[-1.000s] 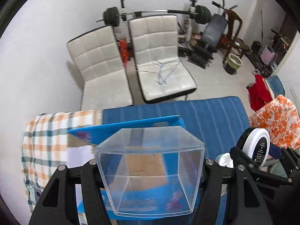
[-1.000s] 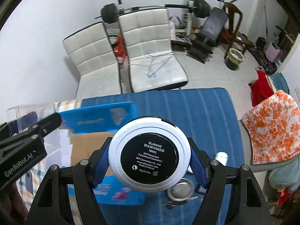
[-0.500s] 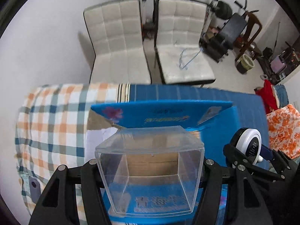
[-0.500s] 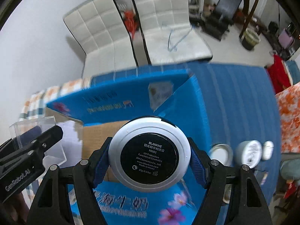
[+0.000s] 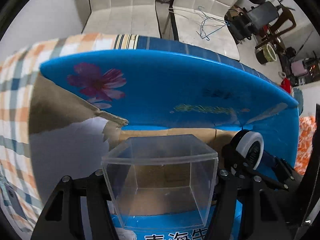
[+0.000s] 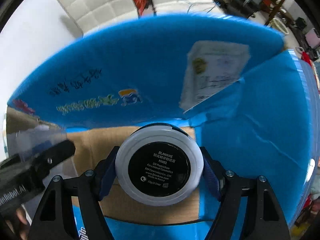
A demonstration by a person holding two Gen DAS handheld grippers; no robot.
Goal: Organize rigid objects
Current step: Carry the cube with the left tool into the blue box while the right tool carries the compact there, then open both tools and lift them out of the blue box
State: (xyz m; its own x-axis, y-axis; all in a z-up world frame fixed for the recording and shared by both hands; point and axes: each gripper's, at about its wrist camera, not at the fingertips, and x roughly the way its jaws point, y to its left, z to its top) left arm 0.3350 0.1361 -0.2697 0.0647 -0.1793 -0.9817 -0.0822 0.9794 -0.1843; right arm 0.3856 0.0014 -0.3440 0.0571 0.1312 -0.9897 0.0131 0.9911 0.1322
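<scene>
My left gripper [image 5: 160,178] is shut on a clear plastic box [image 5: 160,182] and holds it over the brown floor of an open blue cardboard box [image 5: 180,92]. My right gripper [image 6: 159,172] is shut on a round white cosmetic compact [image 6: 159,168] with a black label, also held over the cardboard floor [image 6: 94,146]. The compact and right gripper show at the right of the left wrist view [image 5: 250,150]. The left gripper and clear box show at the left edge of the right wrist view [image 6: 38,160].
The blue box's raised flaps [image 6: 140,64] stand ahead and to the right. It sits on a checked and blue-striped cloth [image 5: 18,104]. Two white padded chairs [image 5: 124,6] and gym equipment [image 5: 260,18] stand beyond.
Both grippers have moved forward and down towards the blue box with their objects still held. The box's flaps and floor now fill both views.
</scene>
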